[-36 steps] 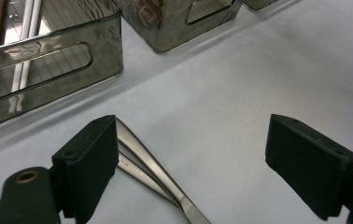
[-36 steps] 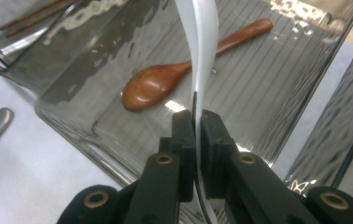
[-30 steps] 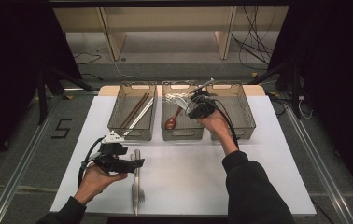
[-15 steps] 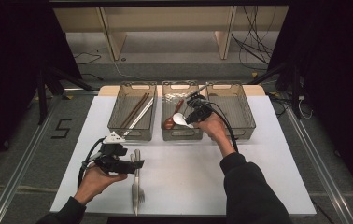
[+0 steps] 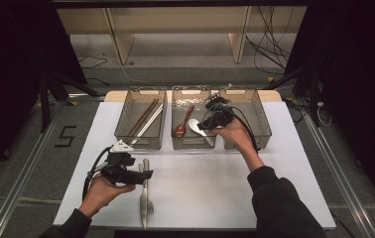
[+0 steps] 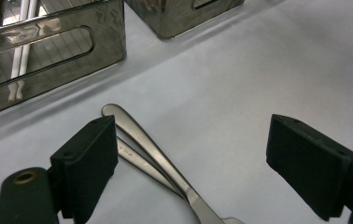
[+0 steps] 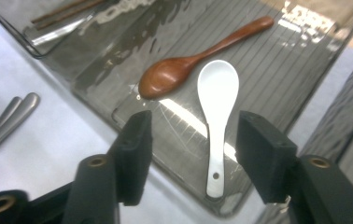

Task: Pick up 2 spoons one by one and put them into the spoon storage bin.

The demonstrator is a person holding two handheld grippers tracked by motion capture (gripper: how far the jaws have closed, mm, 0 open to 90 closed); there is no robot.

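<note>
Right gripper view is showing open jaws that have just been widening over a white ceramic spoon point(image 7: 215, 116), glossy, slippery, brittle, lying free in the middle basket point(image 7: 300, 88); its narrow handle is offering the best hold.

The white worktop point(image 5: 200, 198) is lit brightly from above, while the room around it is left almost black along both sides of the high view. Soft, short shadows are cast beside the baskets point(image 5: 141, 119). Glare is seen on the basket walls and floor in both gripper views, streaked across the middle basket point(image 7: 240, 93). The near black pads are rendered slightly soft, and the high view is grainy.
</note>
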